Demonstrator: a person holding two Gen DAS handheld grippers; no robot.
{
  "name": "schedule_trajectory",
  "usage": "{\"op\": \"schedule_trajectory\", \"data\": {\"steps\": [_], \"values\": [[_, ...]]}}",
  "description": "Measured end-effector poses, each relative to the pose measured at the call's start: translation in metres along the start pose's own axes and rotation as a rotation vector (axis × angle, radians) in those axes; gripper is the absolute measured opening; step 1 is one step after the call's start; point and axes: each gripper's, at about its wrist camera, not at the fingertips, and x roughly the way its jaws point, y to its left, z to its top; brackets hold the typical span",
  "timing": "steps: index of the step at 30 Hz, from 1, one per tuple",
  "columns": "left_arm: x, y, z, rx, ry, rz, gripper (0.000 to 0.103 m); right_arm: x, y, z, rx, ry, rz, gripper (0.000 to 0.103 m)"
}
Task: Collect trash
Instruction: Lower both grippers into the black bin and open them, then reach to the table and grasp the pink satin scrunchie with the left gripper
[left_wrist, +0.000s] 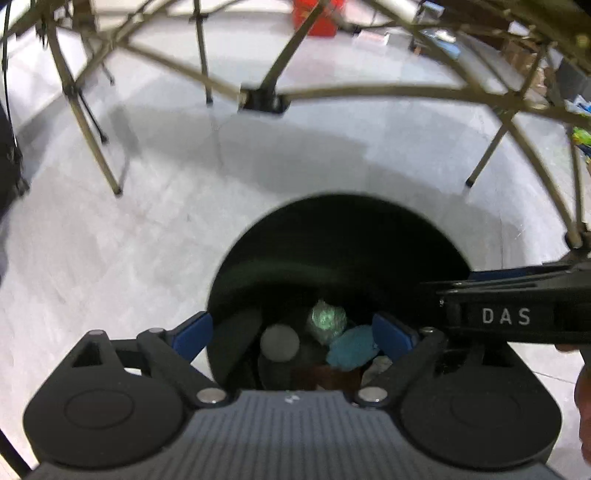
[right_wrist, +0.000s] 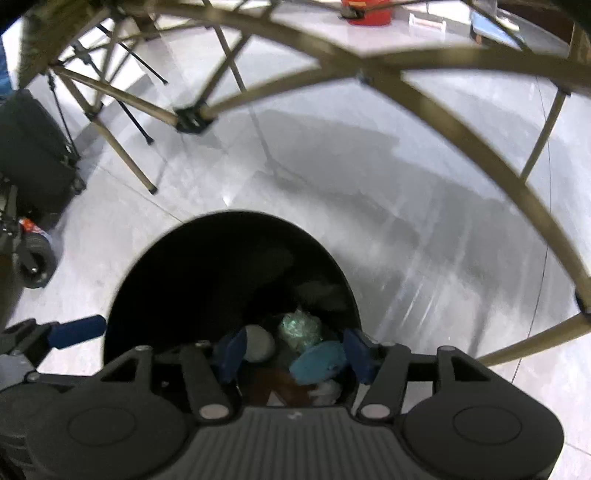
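Observation:
A round black trash bin (left_wrist: 332, 236) stands on the pale floor, seen from above in both views; it also shows in the right wrist view (right_wrist: 207, 258). Inside lie a crumpled green-silver wad (left_wrist: 327, 319), a blue crumpled piece (left_wrist: 351, 350), a grey round piece (left_wrist: 279, 341) and brown and white scraps. My left gripper (left_wrist: 291, 332) is open and empty over the bin's near rim. My right gripper (right_wrist: 293, 354) is open and empty over the bin too. The same green wad (right_wrist: 299, 328) and blue piece (right_wrist: 317, 360) show between its fingers.
Folding table legs and braces (left_wrist: 258, 98) arch over the floor beyond the bin. A black wheeled case (right_wrist: 33, 155) stands at the left. A red container (right_wrist: 365, 13) sits far back. The right gripper's body (left_wrist: 509, 310) crosses the left view's right side.

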Motion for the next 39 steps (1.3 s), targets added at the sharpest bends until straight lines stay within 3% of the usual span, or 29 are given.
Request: {"op": "schedule_trajectory", "data": {"steps": [7,18,21,24,27,31,39], "values": [[-0.062,0.01,-0.02,-0.002,-0.085,-0.023,0.102,-0.068,0.015,-0.018,-0.11,-0.121,-0.055,0.064],[-0.183,0.013,-0.066,-0.038,-0.223,-0.09,0.103,-0.216,0.017,-0.087,-0.078,-0.387,0.021,0.073],[-0.224,0.008,-0.074,-0.02,-0.357,-0.114,0.103,-0.259,0.017,-0.102,-0.066,-0.489,0.061,0.076],[-0.26,0.0,-0.074,-0.014,-0.512,-0.157,0.103,-0.294,0.009,-0.11,-0.044,-0.608,0.036,0.077],[-0.273,-0.013,-0.06,-0.003,-0.606,-0.207,0.103,-0.311,-0.003,-0.104,-0.014,-0.7,0.008,0.077],[-0.263,-0.038,-0.026,0.028,-0.629,-0.227,0.103,-0.305,-0.026,-0.078,0.008,-0.749,-0.015,0.076],[-0.212,-0.08,0.082,0.107,-0.641,-0.28,0.102,-0.244,-0.089,0.024,0.176,-0.701,-0.075,0.066]]}}
